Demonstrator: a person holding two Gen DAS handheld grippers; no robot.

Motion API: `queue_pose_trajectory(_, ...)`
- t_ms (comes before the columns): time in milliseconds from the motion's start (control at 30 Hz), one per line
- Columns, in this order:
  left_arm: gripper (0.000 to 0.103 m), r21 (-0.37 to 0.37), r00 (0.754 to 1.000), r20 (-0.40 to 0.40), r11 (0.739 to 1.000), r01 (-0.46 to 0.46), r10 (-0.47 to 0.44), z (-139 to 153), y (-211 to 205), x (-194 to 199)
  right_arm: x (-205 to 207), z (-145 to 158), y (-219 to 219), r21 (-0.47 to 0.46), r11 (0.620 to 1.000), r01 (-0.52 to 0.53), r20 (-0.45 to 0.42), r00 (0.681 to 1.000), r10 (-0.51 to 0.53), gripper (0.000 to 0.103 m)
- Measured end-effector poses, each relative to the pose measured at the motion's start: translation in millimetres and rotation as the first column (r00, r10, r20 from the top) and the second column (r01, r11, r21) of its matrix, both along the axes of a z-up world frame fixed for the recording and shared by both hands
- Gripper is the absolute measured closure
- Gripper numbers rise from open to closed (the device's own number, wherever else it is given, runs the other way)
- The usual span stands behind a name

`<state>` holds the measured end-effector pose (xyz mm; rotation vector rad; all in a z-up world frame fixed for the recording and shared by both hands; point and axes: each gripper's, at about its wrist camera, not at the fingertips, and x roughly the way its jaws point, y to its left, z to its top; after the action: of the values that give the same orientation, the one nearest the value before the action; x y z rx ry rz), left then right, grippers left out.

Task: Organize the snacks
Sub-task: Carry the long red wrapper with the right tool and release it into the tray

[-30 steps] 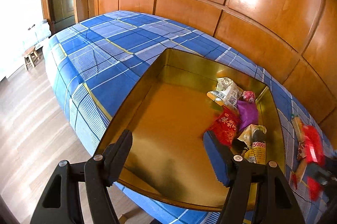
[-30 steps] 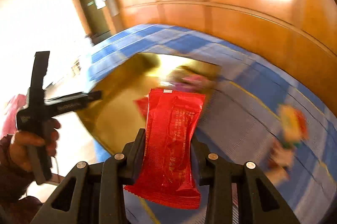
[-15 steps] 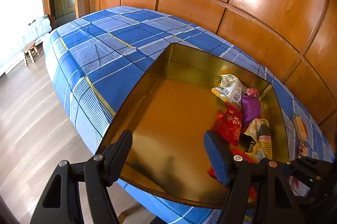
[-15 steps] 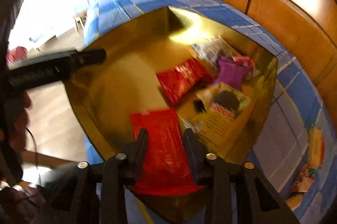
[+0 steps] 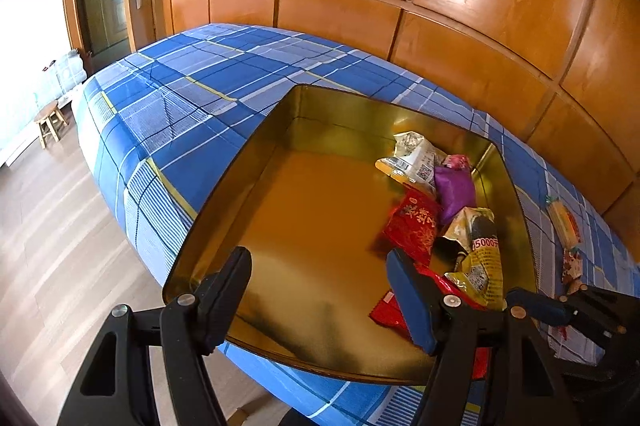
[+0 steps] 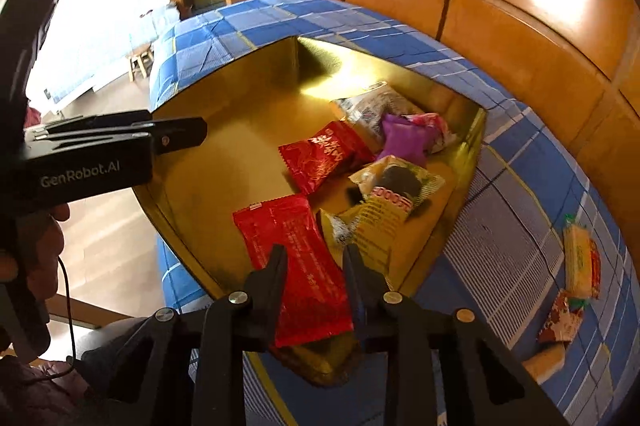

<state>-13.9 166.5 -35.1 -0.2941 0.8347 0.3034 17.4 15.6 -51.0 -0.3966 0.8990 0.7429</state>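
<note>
Over on the left, past the bed's edge, a small stool (image 5: 50, 121) is sitting on the wood floor (image 5: 52, 234). The bed (image 5: 192, 105) is wearing a blue plaid cover, with wood panels (image 5: 460, 5) running behind it.

The left claw (image 5: 318, 296) is hovering over the near-left part of the gold tray (image 5: 224, 201), jaws standing fairly wide with nothing between them. In the right wrist view a hand (image 6: 38, 246) is gripping it at the left edge.

The tray is lying on the bed near the front edge, and its left half is bare. The snacks are all piling up in its right half: a white pack (image 5: 414, 161) at the back, a purple pack (image 5: 454, 189) just beside it, a red pack with gold print (image 5: 414, 226) in front of those, and a yellow pack (image 5: 480, 254) next to that.

The right claw (image 6: 314, 268) is reaching in over the tray's near edge, jaws narrow and pinching a long red pack (image 6: 296, 258). Whether that pack's far end is touching the tray floor is hard to tell.

Further right, out on the cover and well apart from the tray, an orange-yellow pack (image 6: 580, 262) is lying with a brown-red pack (image 6: 560, 318) just beside it, and another pale one (image 6: 544, 362) closer in.
</note>
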Motion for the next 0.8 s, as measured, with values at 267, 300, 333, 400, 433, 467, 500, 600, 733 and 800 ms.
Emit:
queue_pose_trajectory(267, 0.032, 0.017, 1.0, -0.007, 0.999, 0.029, -0.029, 1, -12, 0, -13, 12, -18, 0.052, 0.997, 0.057, 0.02, 0.998, -0.059, 0.074)
queue_pose_trajectory(300, 0.032, 0.021, 0.999, -0.006, 0.999, 0.034, -0.034, 1, -14, 0, -14, 12, -19, 0.056, 0.997, 0.06, 0.022, 0.998, -0.061, 0.074)
queue_pose_trajectory(333, 0.032, 0.024, 0.999, -0.007, 0.999, 0.037, -0.036, 2, -15, 0, -15, 14, -21, 0.062, 0.996, 0.065, 0.026, 0.997, -0.067, 0.074)
queue_pose_trajectory(400, 0.032, 0.032, 0.999, -0.006, 0.998, 0.045, -0.044, 2, -18, 0, -17, 16, -25, 0.073, 0.994, 0.075, 0.031, 0.996, -0.078, 0.074)
queue_pose_trajectory(433, 0.032, 0.035, 0.999, -0.007, 0.998, 0.049, -0.049, 3, -20, 0, -17, 18, -28, 0.084, 0.993, 0.084, 0.031, 0.996, -0.087, 0.074)
queue_pose_trajectory(467, 0.032, 0.038, 0.999, -0.008, 0.998, 0.054, -0.054, 3, -21, 0, -17, 19, -31, 0.092, 0.992, 0.091, 0.031, 0.995, -0.094, 0.073)
queue_pose_trajectory(500, 0.032, 0.039, 0.998, -0.008, 0.998, 0.057, -0.057, 3, -22, 0, -17, 20, -33, 0.098, 0.991, 0.094, 0.033, 0.995, -0.097, 0.073)
queue_pose_trajectory(600, 0.032, 0.045, 0.997, -0.006, 0.996, 0.073, -0.072, 5, -27, 0, -17, 24, -42, 0.116, 0.986, 0.116, 0.035, 0.992, -0.121, 0.073)
queue_pose_trajectory(733, 0.032, 0.055, 0.996, -0.005, 0.994, 0.093, -0.092, 7, -35, 1, -15, 30, -58, 0.14, 0.978, 0.155, 0.04, 0.986, -0.162, 0.073)
queue_pose_trajectory(800, 0.032, 0.06, 0.995, -0.005, 0.993, 0.104, -0.104, 7, -39, 1, -13, 32, -68, 0.148, 0.973, 0.179, 0.043, 0.981, -0.187, 0.073)
